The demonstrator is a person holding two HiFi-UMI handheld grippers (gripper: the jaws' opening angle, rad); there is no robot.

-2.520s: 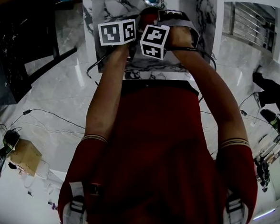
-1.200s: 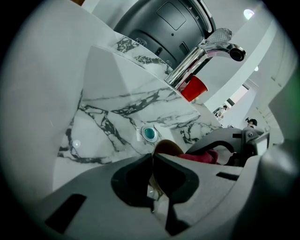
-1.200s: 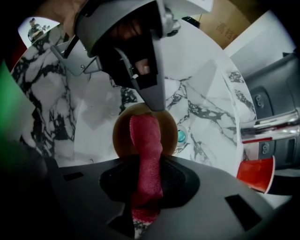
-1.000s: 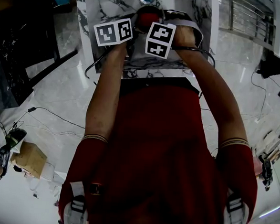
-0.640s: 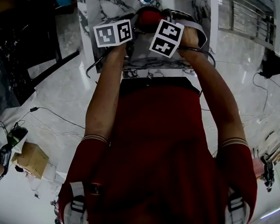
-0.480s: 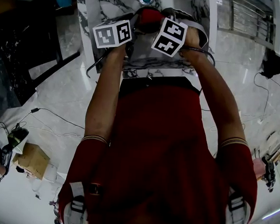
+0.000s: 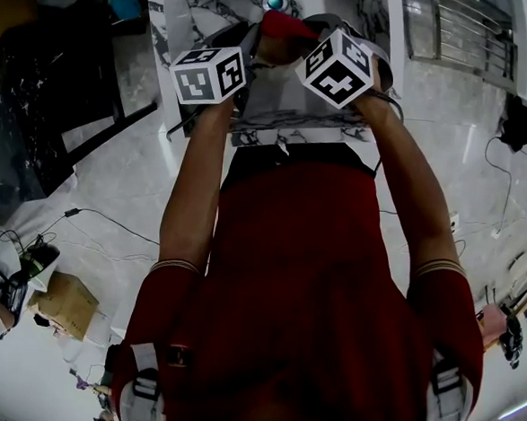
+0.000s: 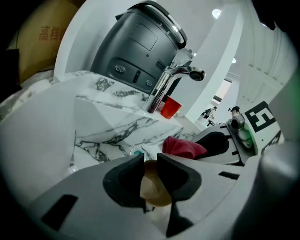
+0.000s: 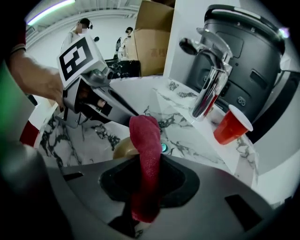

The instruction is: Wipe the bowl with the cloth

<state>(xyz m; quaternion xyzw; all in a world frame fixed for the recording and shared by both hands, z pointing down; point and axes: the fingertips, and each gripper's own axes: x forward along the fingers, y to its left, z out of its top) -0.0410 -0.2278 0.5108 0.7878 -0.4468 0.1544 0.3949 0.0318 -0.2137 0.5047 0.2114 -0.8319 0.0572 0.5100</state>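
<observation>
My left gripper points down into the marble sink. Its jaws are opening, and the rim of the tan bowl stands in the narrow gap between them; I see no pad pressing on it. In the right gripper view the bowl rests low in the sink, partly hidden behind the cloth. My right gripper is shut on the red cloth, which sticks up out of its jaws just above the bowl. The head view shows the cloth between the two marker cubes.
A chrome faucet rises at the sink's back edge, with a red cup beside it. A grey appliance stands behind them. A teal drain sits in the sink floor. A cardboard box is further off.
The right gripper's cube has tilted and swung up and to the right, lifting the red cloth. The left gripper's cube has shifted slightly down and nearer.
</observation>
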